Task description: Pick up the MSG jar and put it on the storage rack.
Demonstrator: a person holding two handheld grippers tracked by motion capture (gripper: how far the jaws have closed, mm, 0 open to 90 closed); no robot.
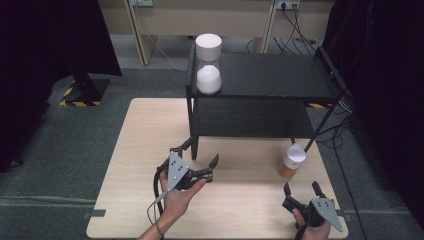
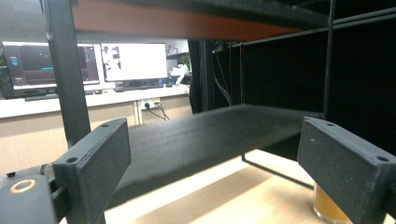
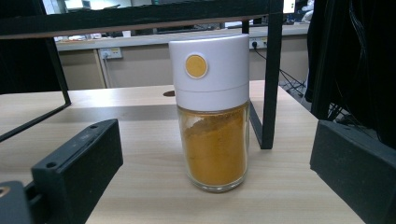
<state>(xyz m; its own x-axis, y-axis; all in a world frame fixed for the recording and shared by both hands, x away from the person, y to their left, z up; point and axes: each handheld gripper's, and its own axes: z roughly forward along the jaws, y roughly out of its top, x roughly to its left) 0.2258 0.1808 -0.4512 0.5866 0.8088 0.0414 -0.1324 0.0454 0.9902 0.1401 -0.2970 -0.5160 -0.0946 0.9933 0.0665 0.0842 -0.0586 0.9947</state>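
The right gripper (image 1: 303,189) faces the spice jar (image 3: 213,112) standing upright on the table (image 1: 135,165) beside the black shelf (image 1: 260,80), jaws open and empty like the left gripper's (image 1: 200,159), so next it likely advances and closes.

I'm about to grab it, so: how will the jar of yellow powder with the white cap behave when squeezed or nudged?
The jar looks like rigid clear glass, so probably stiff but smooth and breakable. It is taller than wide and stands upright on the table, so a push near the white cap might tip it. Nearly full of powder, it likely feels fairly heavy.
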